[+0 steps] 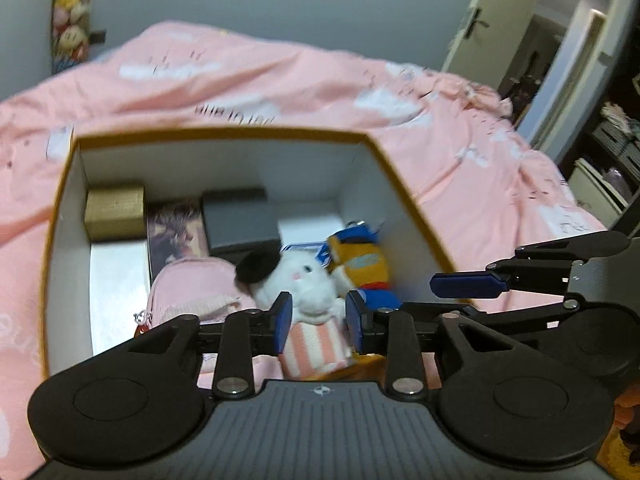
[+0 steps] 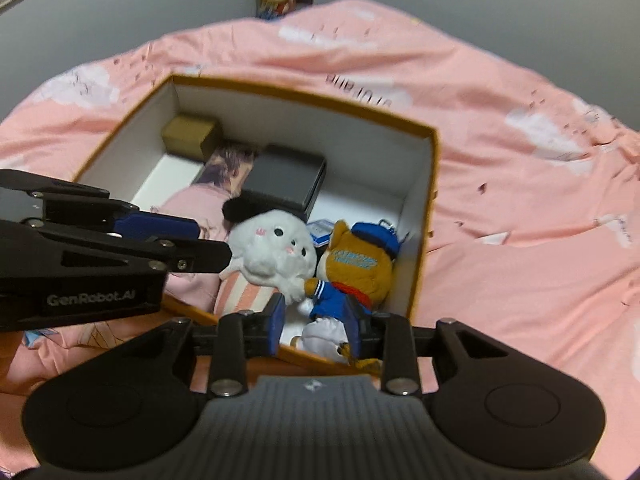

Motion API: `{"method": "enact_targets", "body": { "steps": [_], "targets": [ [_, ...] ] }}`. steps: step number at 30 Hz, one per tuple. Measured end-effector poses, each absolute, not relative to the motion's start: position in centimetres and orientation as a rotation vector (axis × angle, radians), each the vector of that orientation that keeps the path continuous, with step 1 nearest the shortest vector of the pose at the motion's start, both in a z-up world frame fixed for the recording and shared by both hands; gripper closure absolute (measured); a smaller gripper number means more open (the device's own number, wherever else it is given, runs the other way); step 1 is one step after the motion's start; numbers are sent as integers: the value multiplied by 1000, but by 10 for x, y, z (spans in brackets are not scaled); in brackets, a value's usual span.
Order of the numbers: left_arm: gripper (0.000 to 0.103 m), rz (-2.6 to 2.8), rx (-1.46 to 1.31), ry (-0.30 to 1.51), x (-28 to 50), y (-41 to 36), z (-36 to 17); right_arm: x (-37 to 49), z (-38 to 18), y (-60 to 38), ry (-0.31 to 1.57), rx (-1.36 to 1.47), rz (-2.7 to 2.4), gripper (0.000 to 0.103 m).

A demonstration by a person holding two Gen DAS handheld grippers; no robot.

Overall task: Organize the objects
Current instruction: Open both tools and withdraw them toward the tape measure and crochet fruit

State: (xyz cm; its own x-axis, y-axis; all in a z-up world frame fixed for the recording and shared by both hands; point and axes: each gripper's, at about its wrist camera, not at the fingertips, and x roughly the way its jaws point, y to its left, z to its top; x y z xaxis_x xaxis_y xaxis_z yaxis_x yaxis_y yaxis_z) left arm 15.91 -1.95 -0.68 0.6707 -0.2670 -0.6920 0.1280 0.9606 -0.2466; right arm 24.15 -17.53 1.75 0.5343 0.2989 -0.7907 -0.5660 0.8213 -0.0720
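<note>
1. The left gripper (image 1: 318, 322) is released: its blue pads stand apart on either side of the white plush rabbit (image 1: 298, 280), with a visible gap to the toy, so nothing is clamped. The rabbit, in a pink-striped outfit and black hat, lies just ahead of these jaws, inside the box.

2. The right gripper (image 2: 318, 322) is likewise slack. The brown plush bear (image 2: 352, 276) in blue sailor clothes and cap sits just ahead of and partly between its fingers, but the pads do not appear to press on it.

3. Both toys rest side by side, touching, against the near wall of the orange-rimmed cardboard box (image 2: 434, 184). That looks deliberate: soft items fill the front, leaving the rigid ones at the back.

4. Beyond both claws, at the far end, sit a small gold box (image 1: 115, 216), a dark grey case (image 1: 240, 218) and a printed booklet (image 1: 176, 232); a pink pouch (image 1: 188, 284) lies left of the rabbit.

5. The box stands on a pink quilt (image 1: 240, 76), which may let it tilt.

6. Judged from this, the plush toys are already deposited.
</note>
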Motion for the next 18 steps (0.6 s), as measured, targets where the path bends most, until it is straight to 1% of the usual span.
{"method": "enact_targets", "body": {
  "steps": [2, 9, 14, 18],
  "targets": [
    [64, -240, -144, 778, 148, -25, 2, 229, 24, -181, 829, -316, 508, 61],
    [63, -315, -89, 761, 113, -41, 11, 181, 36, -202, 768, -233, 477, 60],
    [61, -357, -108, 801, 96, -43, 1, 147, 23, -210, 756, -242, 424, 60],
    [61, -383, -120, 860, 88, -46, -17, 125, 1, -214, 794, -268, 378, 58]
  ]
}}
